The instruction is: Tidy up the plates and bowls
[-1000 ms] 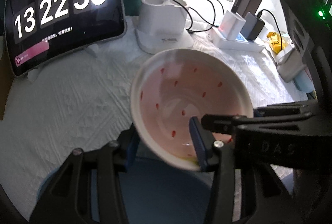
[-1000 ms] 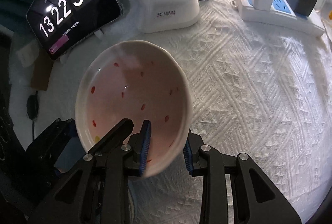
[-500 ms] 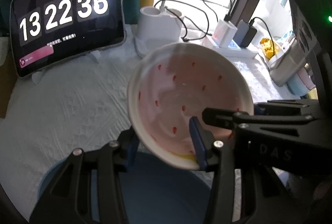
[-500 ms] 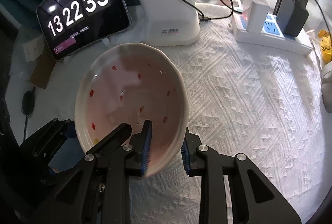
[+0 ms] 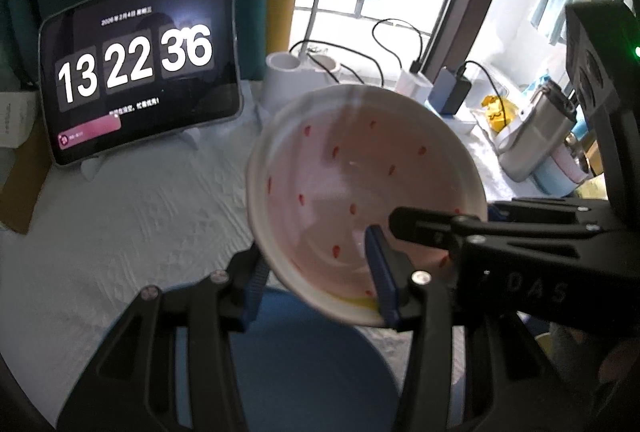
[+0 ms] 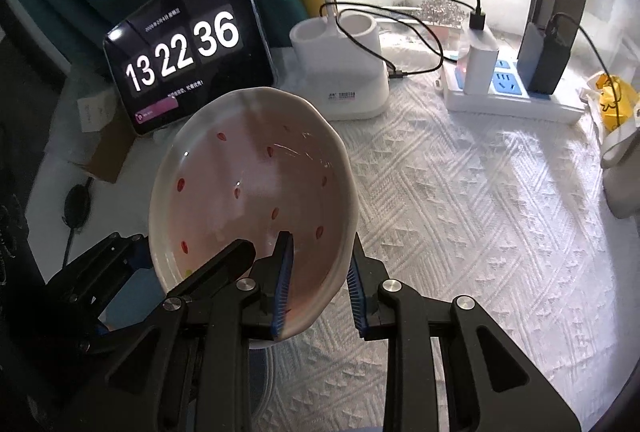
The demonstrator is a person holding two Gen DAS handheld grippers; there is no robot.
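left wrist view has the left tongs [image 5: 316, 276] clamped on the near-left rim of the pink spotted bowl [image 5: 360, 192], tilted above the blue plate [image 5: 304, 364], while the right tongs [image 6: 320, 280] pinch its right rim, equally near.

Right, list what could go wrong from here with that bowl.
1. Both grippers pinch the pink strawberry-print bowl only at its rim, left gripper and right gripper; if the hands drift apart it could twist or slip free.
2. It hangs tilted over the blue plate; a drop could chip both.
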